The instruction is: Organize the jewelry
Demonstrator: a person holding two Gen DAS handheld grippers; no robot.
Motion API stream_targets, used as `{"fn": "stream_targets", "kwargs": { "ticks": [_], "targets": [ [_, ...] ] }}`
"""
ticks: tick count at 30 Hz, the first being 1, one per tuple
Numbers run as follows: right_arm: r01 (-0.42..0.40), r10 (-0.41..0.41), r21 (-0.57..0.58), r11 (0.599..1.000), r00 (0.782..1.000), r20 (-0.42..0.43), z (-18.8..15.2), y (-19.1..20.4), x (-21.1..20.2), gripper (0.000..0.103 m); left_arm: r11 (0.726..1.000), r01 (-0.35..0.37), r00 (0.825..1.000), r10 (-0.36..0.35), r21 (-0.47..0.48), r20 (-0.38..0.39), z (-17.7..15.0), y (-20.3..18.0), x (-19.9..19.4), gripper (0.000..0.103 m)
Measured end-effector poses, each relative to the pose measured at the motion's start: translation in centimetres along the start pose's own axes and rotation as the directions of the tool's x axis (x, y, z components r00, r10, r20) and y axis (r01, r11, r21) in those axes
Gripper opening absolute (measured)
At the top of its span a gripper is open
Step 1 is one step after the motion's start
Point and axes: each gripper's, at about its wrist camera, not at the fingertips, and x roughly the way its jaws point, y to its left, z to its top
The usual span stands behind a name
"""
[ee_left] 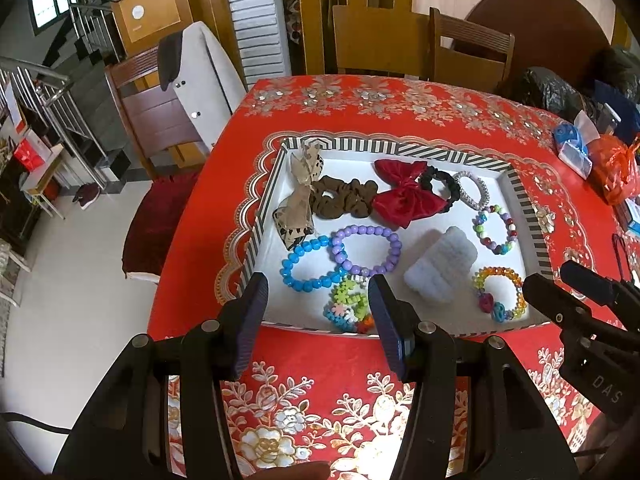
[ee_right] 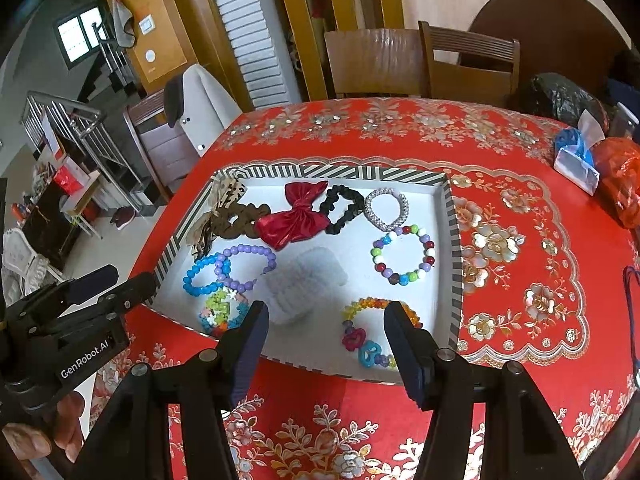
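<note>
**Two open grippers hover at the near edge of a full jewelry tray**

Two grippers hang over the near edge of the striped-rim tray [ee_left: 404,148], both with jaws apart and nothing between the pads. The left gripper [ee_left: 318,306] sits above the tray's near-left part; the right gripper [ee_right: 326,334] sits above the near-right part.

Along the tray's left edge lies a beige patterned bow [ee_left: 298,200], touching the rim. Next to it in the far row come a brown scrunchie [ee_left: 344,198], a red bow [ee_left: 404,196], a black scrunchie [ee_left: 438,184] and a silver band [ee_left: 472,188] close to the far-right corner; these touch or overlap one another, leaving no gap in that row.

In the near half, a blue bead bracelet [ee_left: 308,266] overlaps a purple bead bracelet [ee_left: 366,250], and a flower-shaped multicolour bracelet [ee_left: 346,306] lies just beside them at the near edge. A pale fuzzy roll [ee_left: 440,264] lies in the middle. Right of it, a mixed-colour bead bracelet [ee_right: 404,254] lies near the right edge, and an orange-and-yellow bracelet with heart charms [ee_right: 370,330] fills the near-right corner.

Bare white tray floor shows around the mixed-colour bracelet and between the roll and the heart bracelet. The red floral tablecloth [ee_right: 516,240] is bare right of the tray up to the bags [ee_right: 600,168] at the table's far-right corner.
</note>
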Motion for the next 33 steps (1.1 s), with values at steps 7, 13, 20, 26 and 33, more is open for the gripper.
{"fn": "stream_targets", "kwargs": {
  "ticks": [7, 13, 20, 26, 33],
  "targets": [
    [0.002, -0.002, 0.001, 1.0, 1.0, 0.0, 0.1, -0.1, 0.2, 0.059, 1.0, -0.003, 1.0, 0.003, 0.003, -0.001, 0.1, 0.1, 0.3, 0.052],
    [0.0, 0.0, -0.008, 1.0, 1.0, -0.007, 0.2, 0.0, 0.5, 0.06, 1.0, -0.003, 1.0, 0.003, 0.004, -0.004, 0.2, 0.0, 0.4, 0.052],
    [0.002, -0.002, -0.017, 1.0, 1.0, -0.011, 0.7, 0.0, 0.8, 0.06, 1.0, -0.007, 1.0, 0.007, 0.006, -0.002, 0.2, 0.1, 0.5, 0.052],
    [0.003, -0.003, -0.02, 1.0, 1.0, -0.015, 0.8, 0.1, 1.0, 0.06, 1.0, -0.01, 1.0, 0.01, 0.008, -0.005, 0.4, 0.1, 0.7, 0.052],
    [0.003, -0.004, -0.021, 1.0, 1.0, -0.021, 0.9, 0.0, 1.2, 0.061, 1.0, -0.008, 1.0, 0.008, 0.01, -0.008, 0.5, 0.0, 1.0, 0.052]
  ]
}}
